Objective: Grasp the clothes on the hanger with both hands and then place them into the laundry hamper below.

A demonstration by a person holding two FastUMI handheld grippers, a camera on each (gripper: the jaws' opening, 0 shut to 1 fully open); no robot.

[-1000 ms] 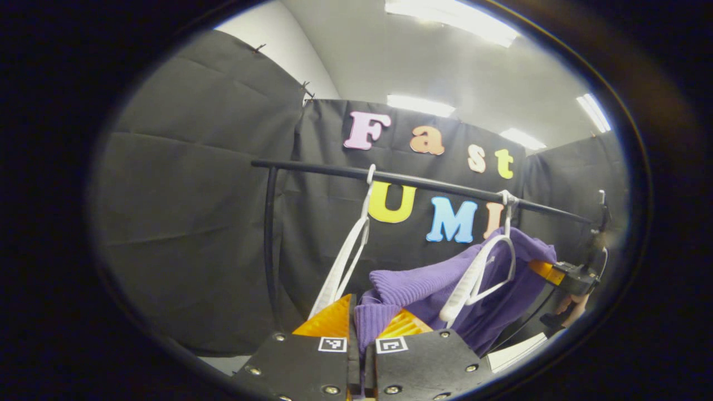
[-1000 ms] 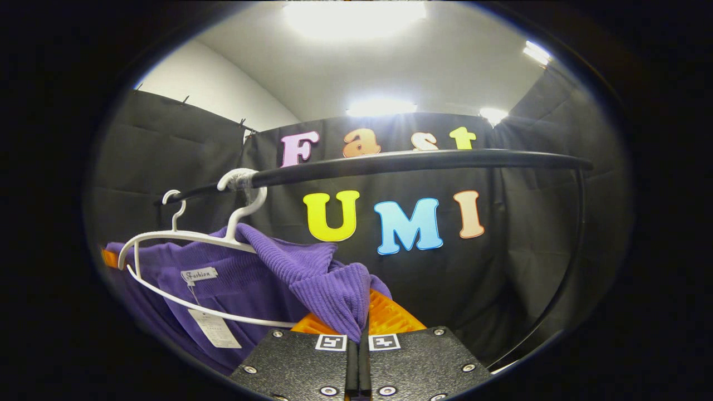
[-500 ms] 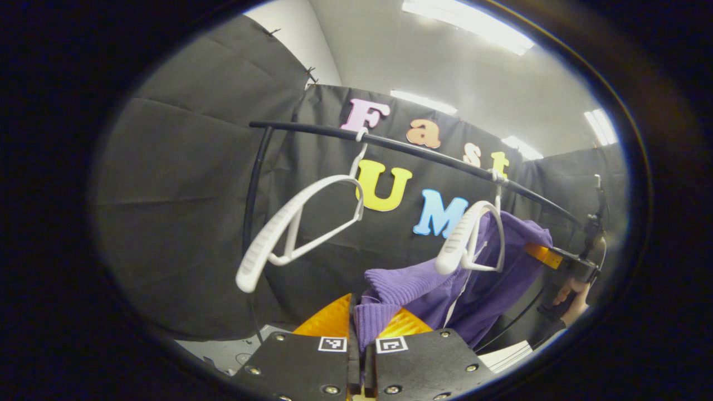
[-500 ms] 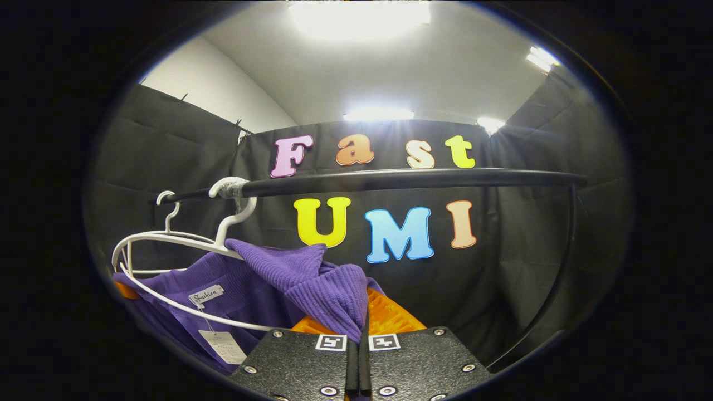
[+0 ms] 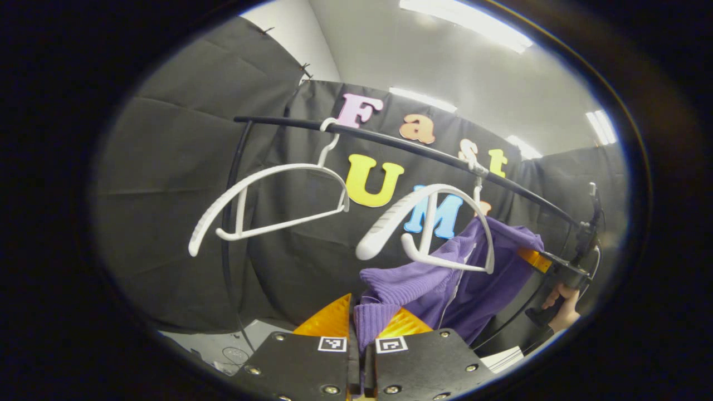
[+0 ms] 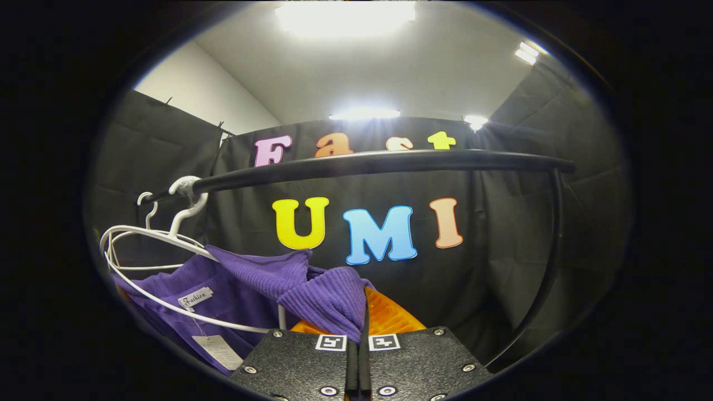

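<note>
While you hold both grippers below the black clothes rail (image 5: 401, 146), note that the rail runs across the upper part of each view, with its curved upright (image 5: 229, 223) descending at the left of the left gripper view and another upright (image 6: 548, 245) at the right of the right gripper view. Black booth cloth (image 5: 167, 195) forms the background, and lit ceiling panels (image 6: 345, 14) sit above it.

The purple knit sweater (image 5: 473, 278) hangs slack between your two grippers. One shoulder of it is off the hanger. The other part lies draped against the nearer white hanger (image 5: 423, 223), which tilts on the rail. In the right gripper view the sweater (image 6: 239, 284) sits low and left, with a neck label (image 6: 195, 297) and a paper tag (image 6: 218, 351) showing, and the hanger's wire bar (image 6: 184, 312) crosses in front of the fabric.

A second white hanger (image 5: 267, 195), bare, hangs from the rail farther left in the left gripper view, apart from the sweater.

Your left gripper (image 5: 361, 328) is clenched on a ribbed fold of the sweater; the fabric rises from between the two fingers. Your right gripper (image 6: 361, 328) is likewise clamped on a ribbed edge of the sweater, with the knit bunched above its closed fingers. In the left gripper view, the right gripper also appears far right, gripped by a hand (image 5: 562, 312) under the end of the rail.
</note>
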